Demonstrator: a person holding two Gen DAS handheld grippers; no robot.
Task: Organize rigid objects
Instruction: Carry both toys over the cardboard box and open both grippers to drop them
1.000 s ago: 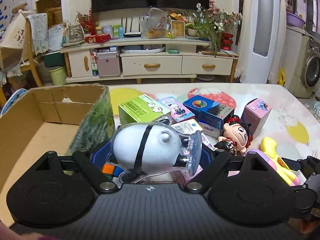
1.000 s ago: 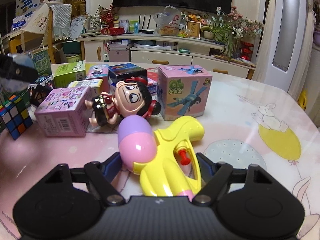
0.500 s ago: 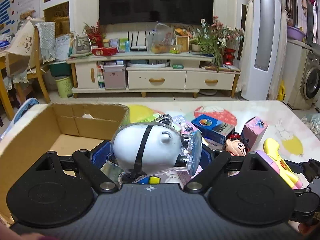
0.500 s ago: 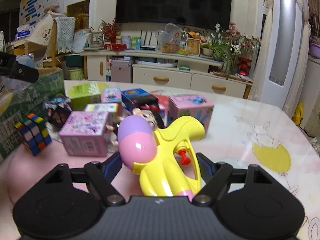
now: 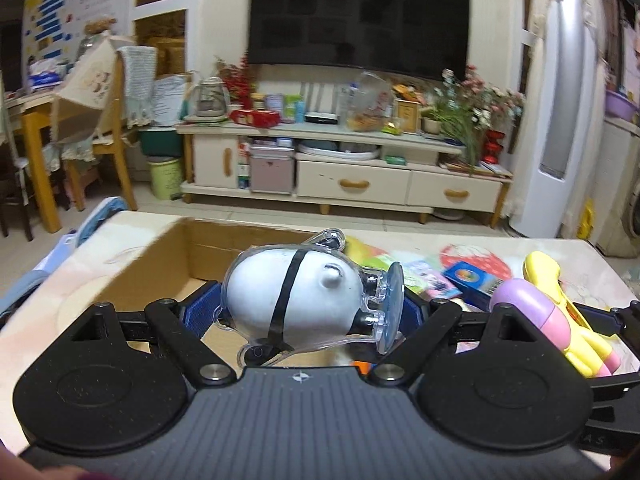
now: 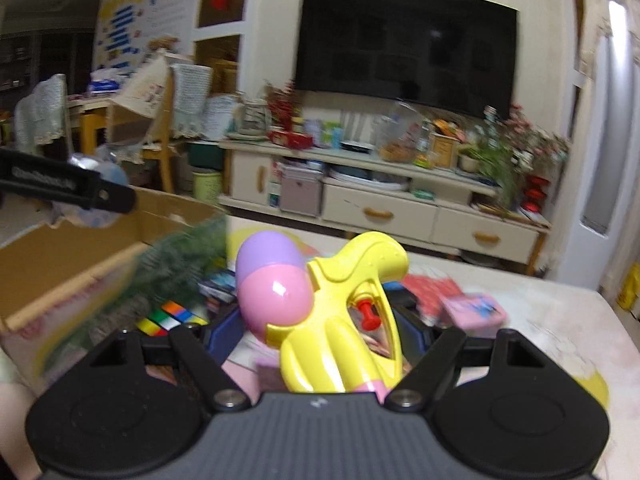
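Cluttered table point(image 5: 592, 264): left jaws grip a white toy point(image 5: 298, 300), right a water gun point(image 6: 340, 312)

The white egg-shaped toy in a clear plastic shell point(image 5: 296, 300) looks matt inside and glossy outside, with highlights on the transparent casing and a smooth black band around it. The left gripper point(image 5: 310, 312) has matt black plastic arms, a finely ribbed dark grey body and small shiny metal pivot screws; its blue pads point(image 5: 202, 312) look textured. The brown cardboard box point(image 5: 160, 272) is dull, rough paper board with a torn edge. The yellow plastic water gun with a pink and purple tank point(image 6: 320, 312) is smooth and glossy, with a bright glint on the tank. The pale patterned table top point(image 5: 600, 276) shows a soft sheen. Far off, the black television screen point(image 5: 358, 20) is glossy, and the cream cabinet point(image 5: 352, 184) looks smooth.
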